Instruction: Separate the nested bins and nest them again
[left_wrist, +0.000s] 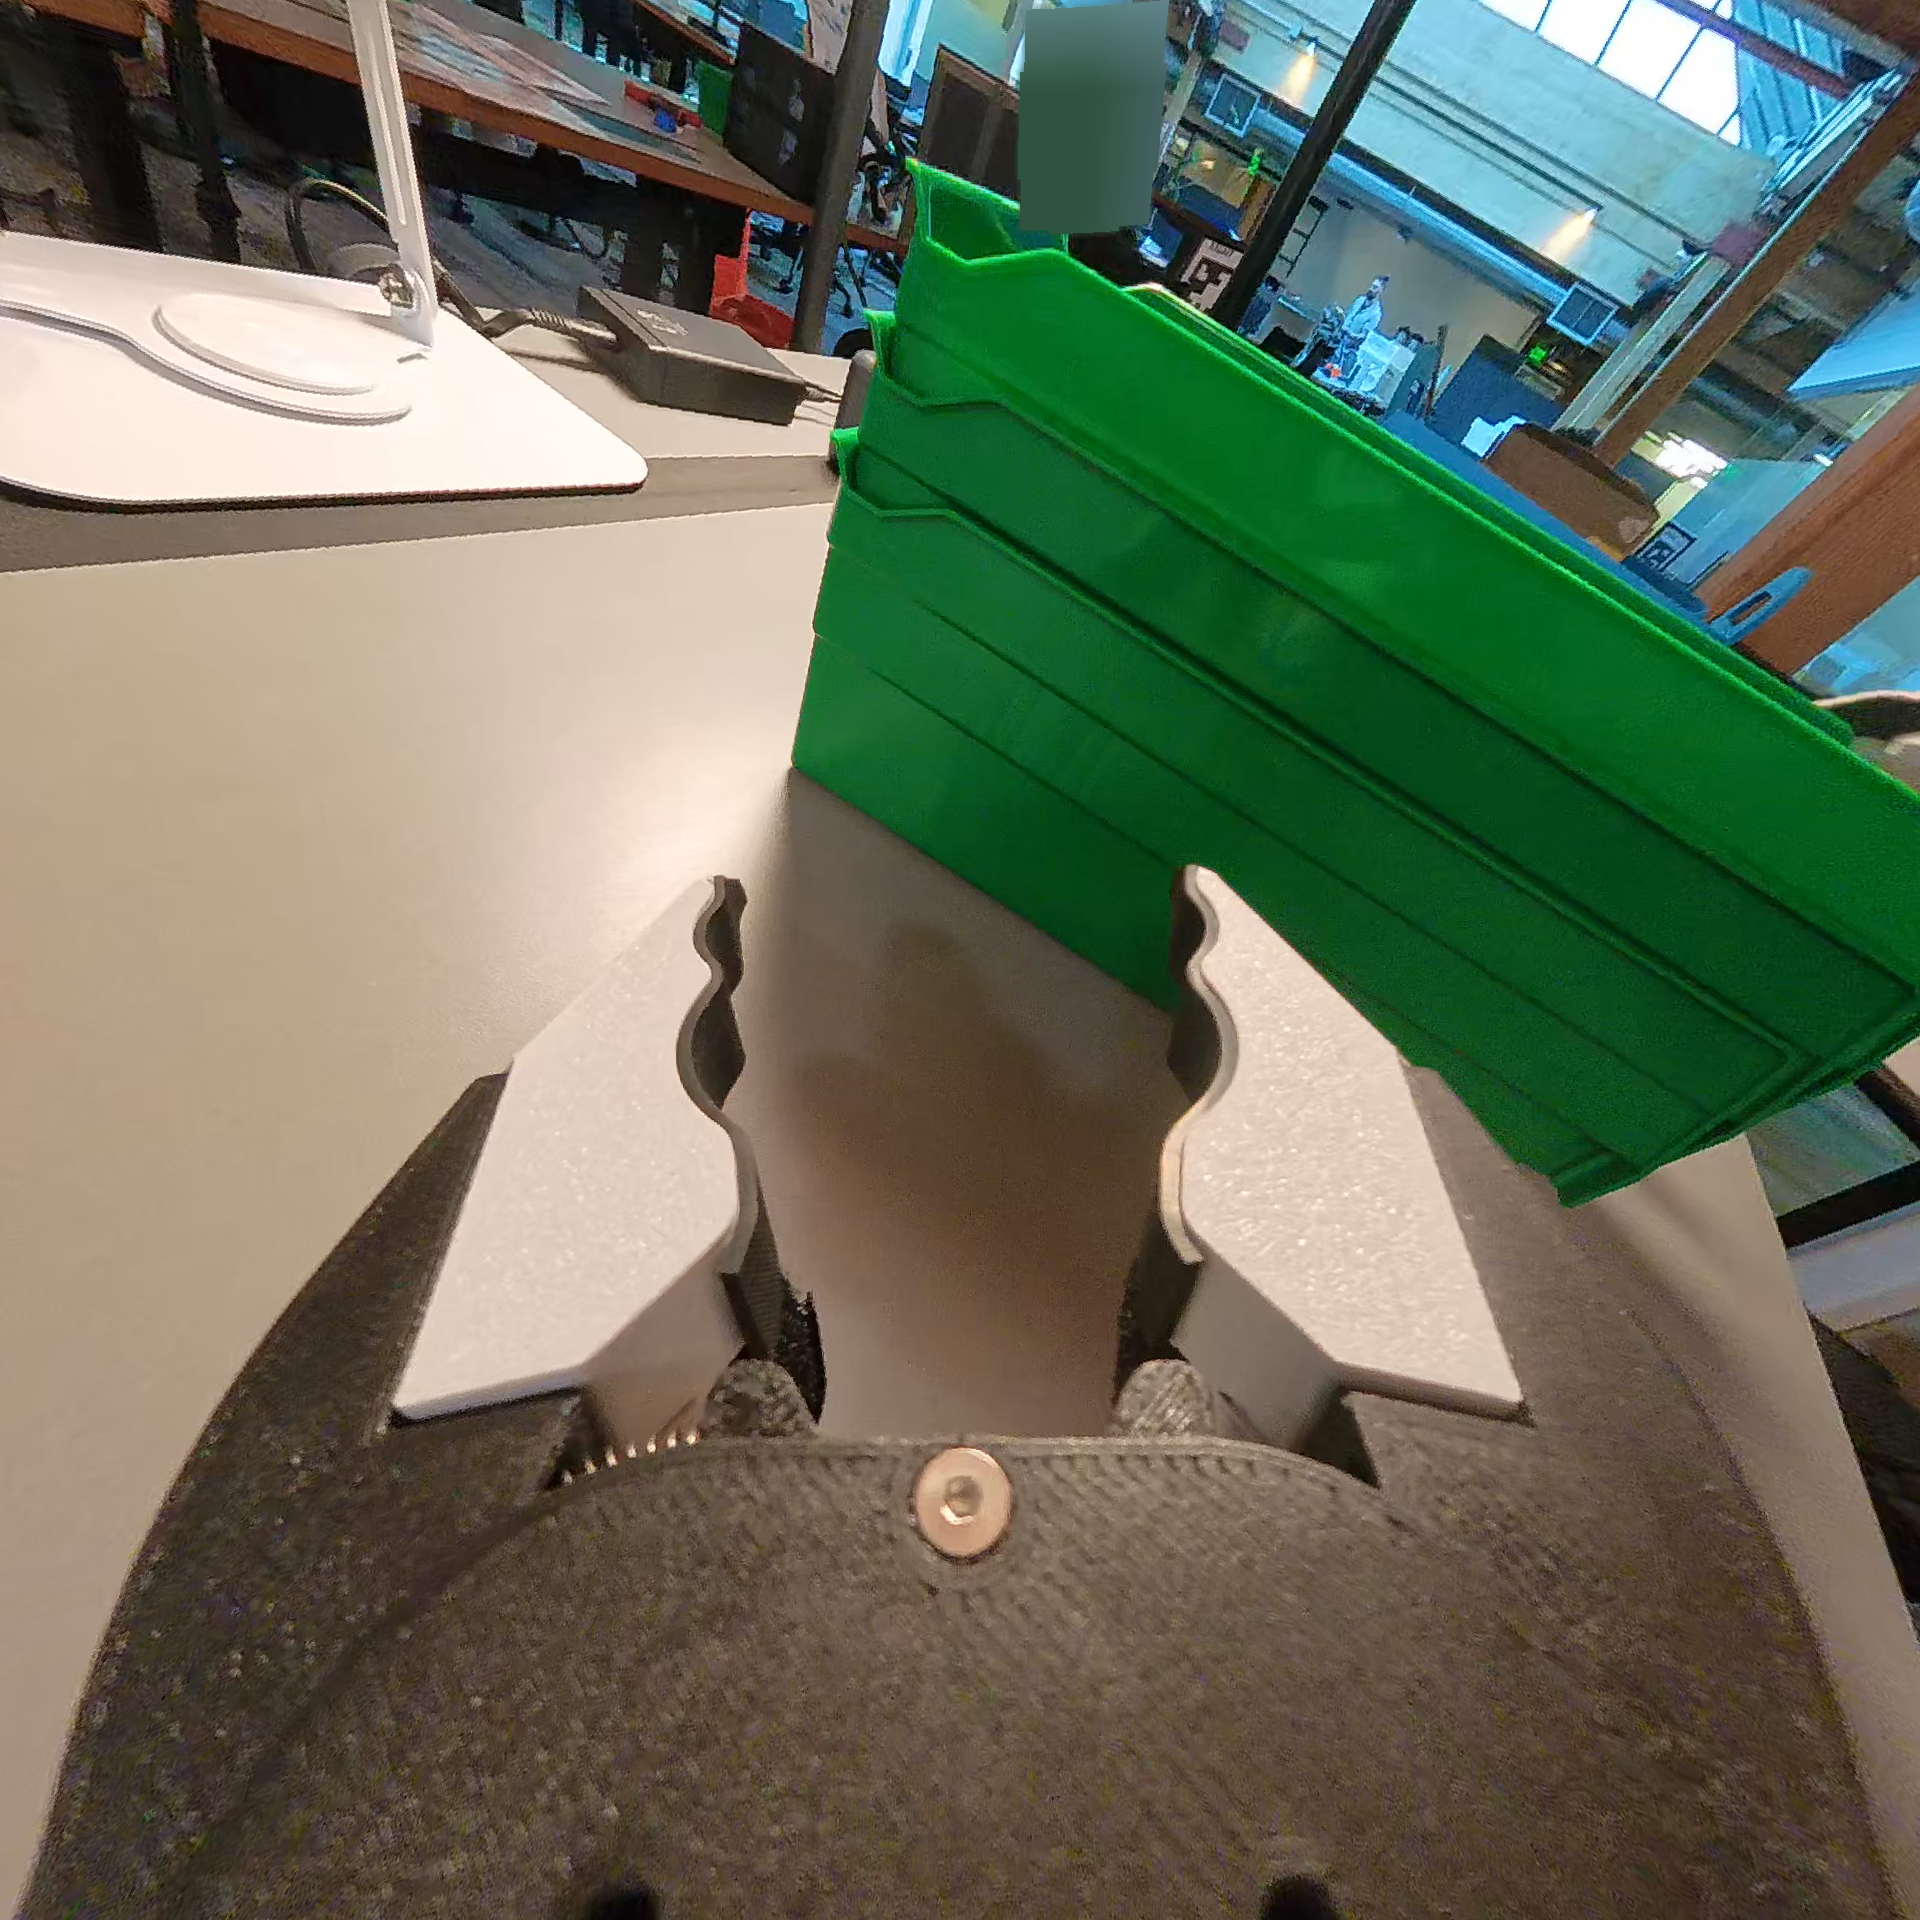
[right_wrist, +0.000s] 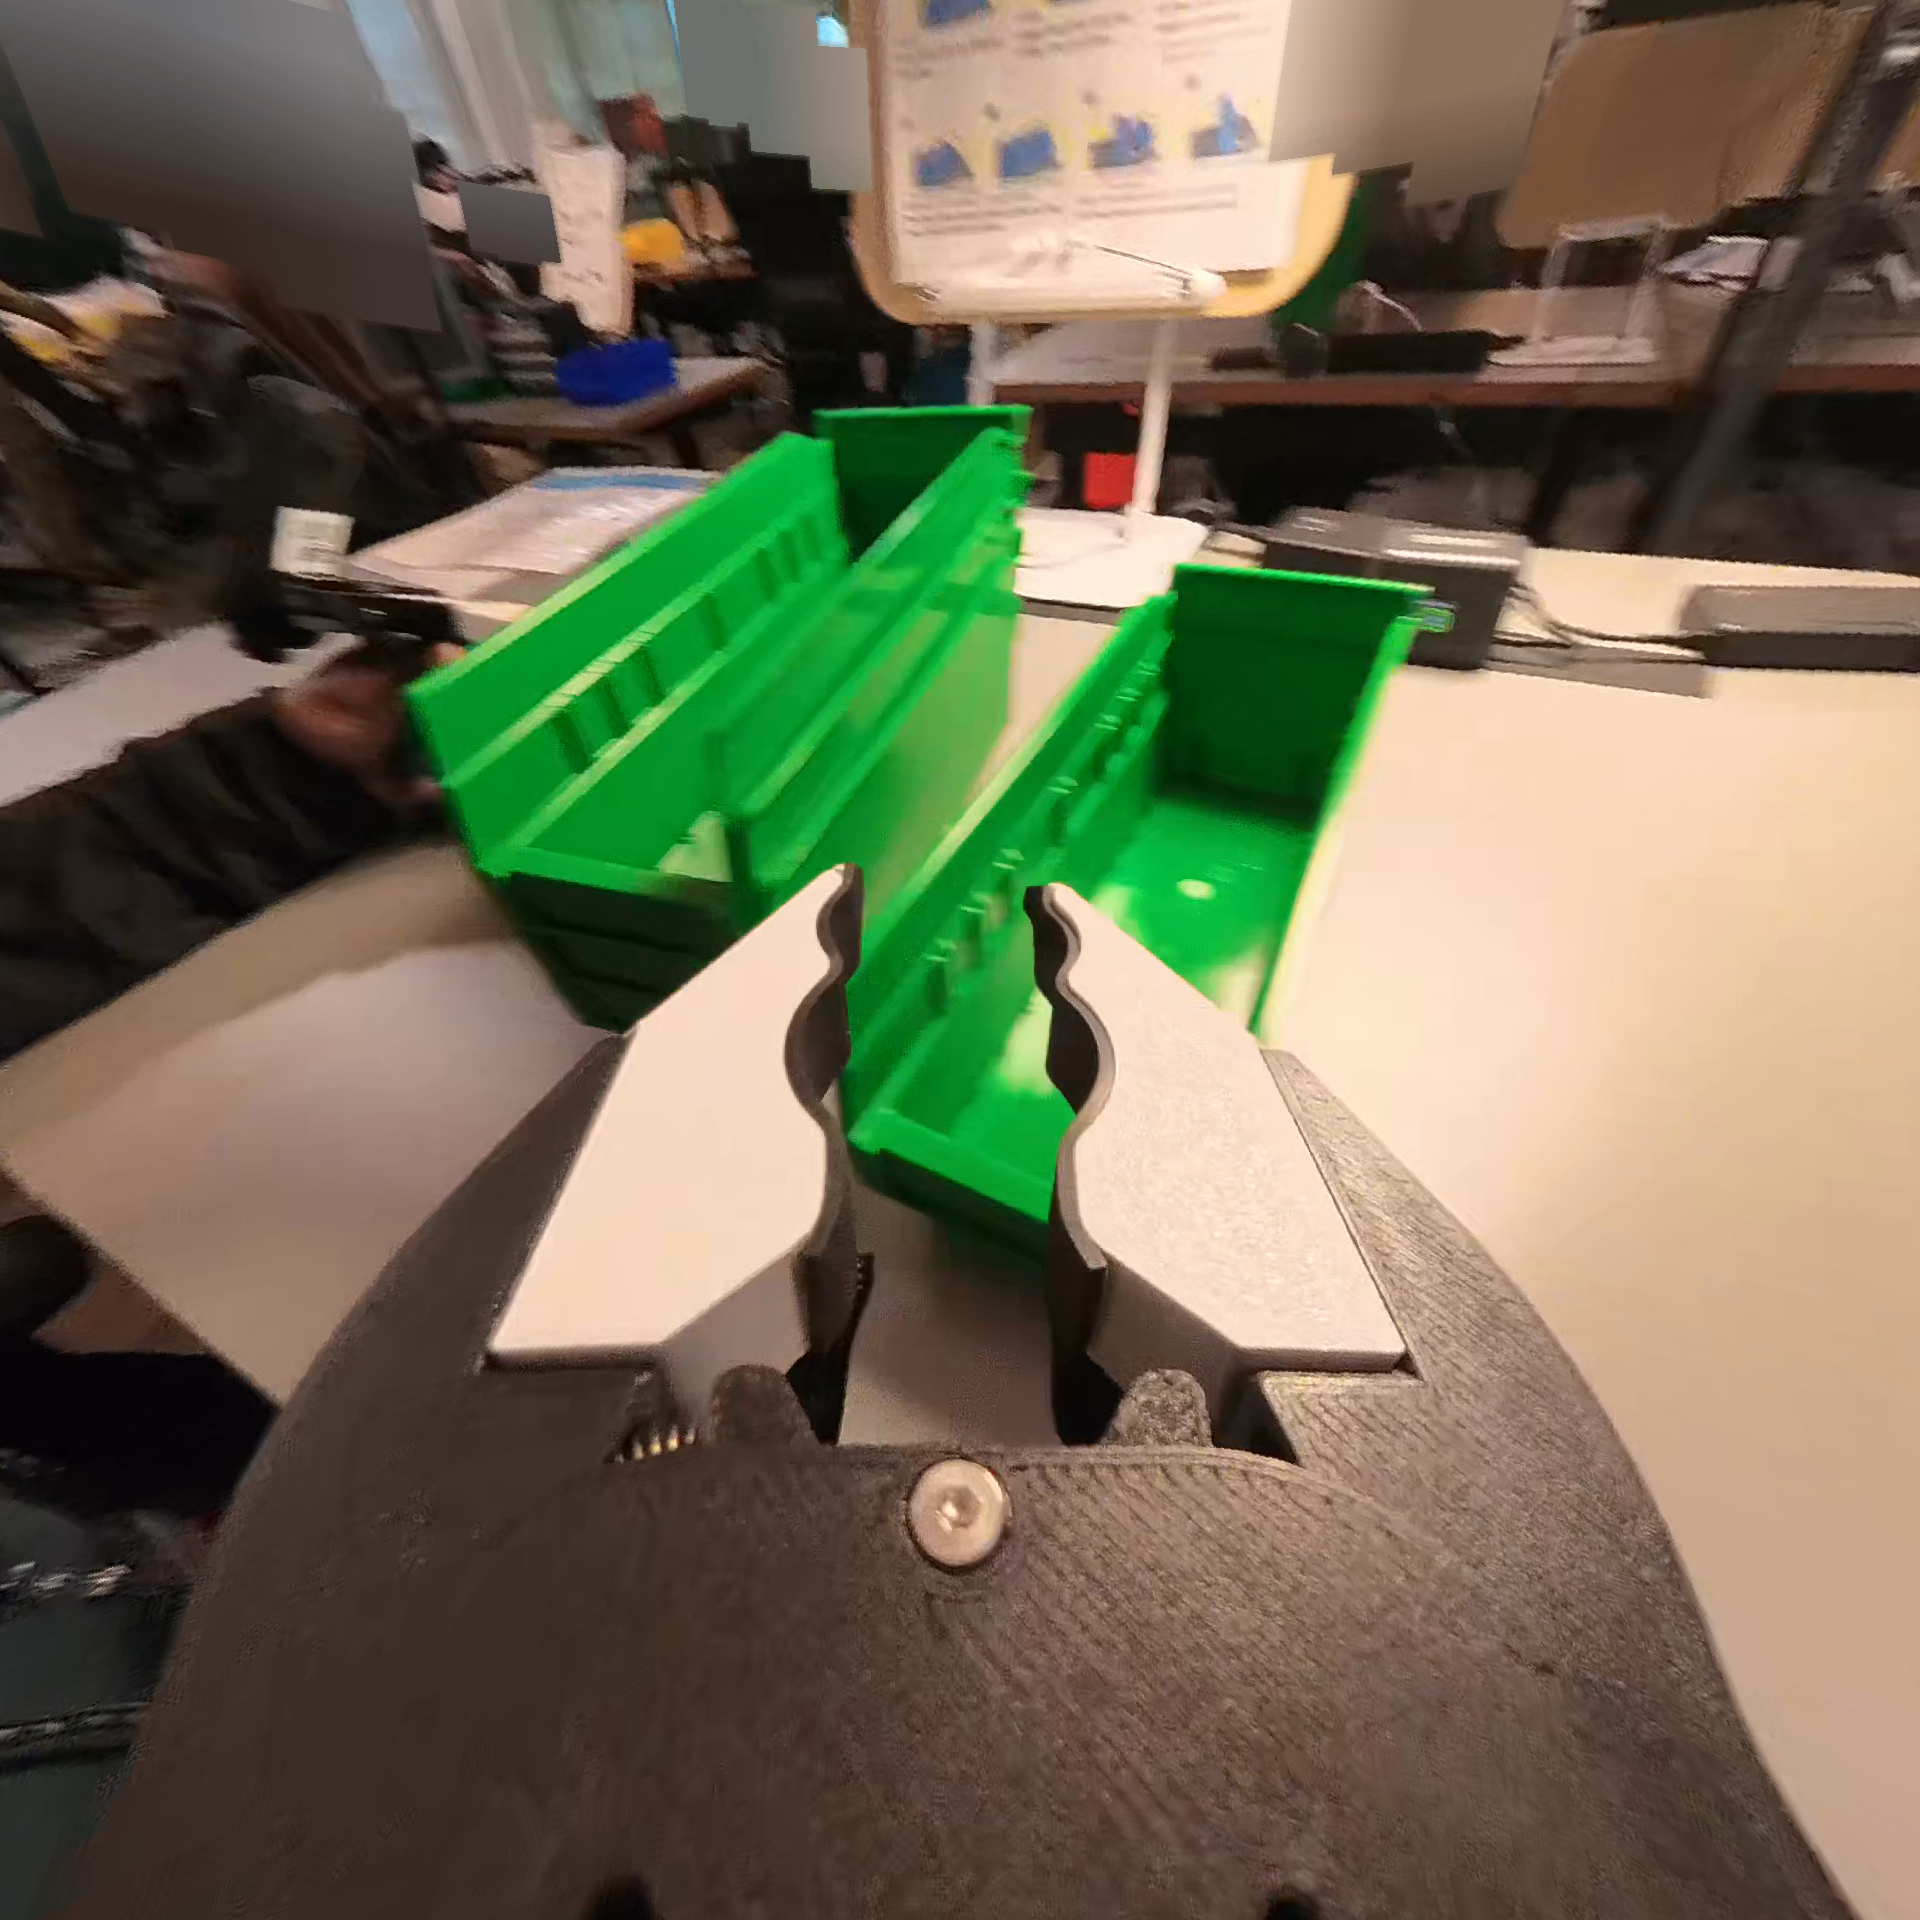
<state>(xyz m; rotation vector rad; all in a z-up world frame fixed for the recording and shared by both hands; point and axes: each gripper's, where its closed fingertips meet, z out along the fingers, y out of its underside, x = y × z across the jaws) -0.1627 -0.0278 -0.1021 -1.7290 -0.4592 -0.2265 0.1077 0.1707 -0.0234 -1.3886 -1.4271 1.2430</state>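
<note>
— What's on the desk (right_wrist: 1558, 935)?
— A stack of green bins (right_wrist: 665, 748) at its left edge, a single bin (right_wrist: 1195, 883) beside it, workshop benches behind.
— The grippers?
— Left gripper (left_wrist: 961, 914) spread wide, empty, beside the stack; right gripper (right_wrist: 940, 914) partly open, straddling the single bin's left wall, pads apart from it.

We saw bare desk (left_wrist: 364, 779) left of the nested green bins (left_wrist: 1299, 644), room enough for a gripper to pass. A narrow strip of desk ran between that stack (right_wrist: 665, 727) and the single green bin (right_wrist: 1226, 831) beside it. Toward the desk's far edge, a white lamp base (left_wrist: 281, 353) and a black power brick (left_wrist: 696, 343) stood in the way.
</note>
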